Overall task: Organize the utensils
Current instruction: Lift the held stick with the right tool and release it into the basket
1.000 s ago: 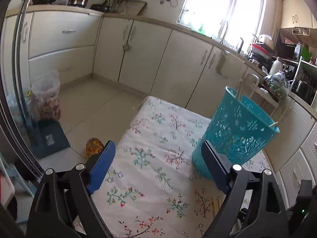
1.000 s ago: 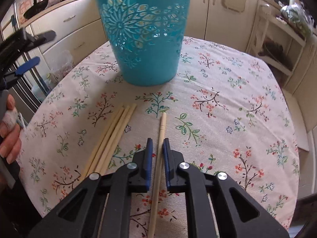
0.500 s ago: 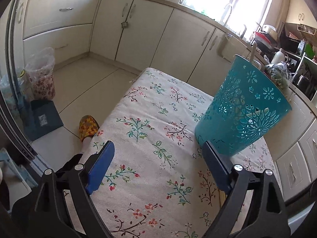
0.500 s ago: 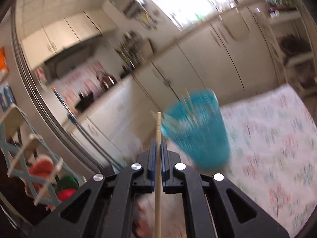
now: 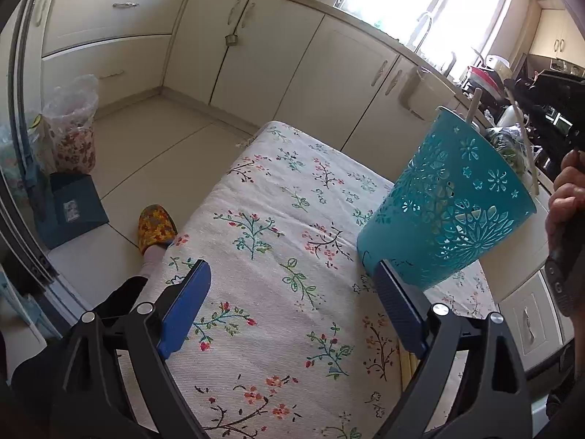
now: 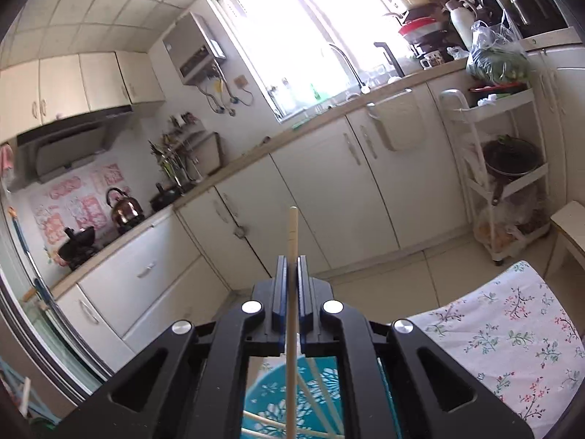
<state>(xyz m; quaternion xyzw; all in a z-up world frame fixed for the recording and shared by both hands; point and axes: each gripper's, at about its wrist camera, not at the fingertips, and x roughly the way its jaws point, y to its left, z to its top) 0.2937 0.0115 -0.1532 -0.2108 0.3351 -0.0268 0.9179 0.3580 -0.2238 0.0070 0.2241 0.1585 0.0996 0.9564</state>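
While over basket point(image 6: 278, 406) | R gripper point(image 6: 291, 267) clamps chopstick point(image 6: 292, 241)

We see daylight as the main light; it comes through the window point(image 6: 292, 36), which is blown out to pure white in both views. This glare washes the cabinets point(image 6: 365, 190) below it pale. Both pictures are sharp, without motion blur. The fisheye lens bends straight lines strongly, and the corners go black. On the floral tablecloth point(image 5: 278, 256) the shadows are soft and weak. The ceiling point(image 6: 91, 11) is evenly lit.
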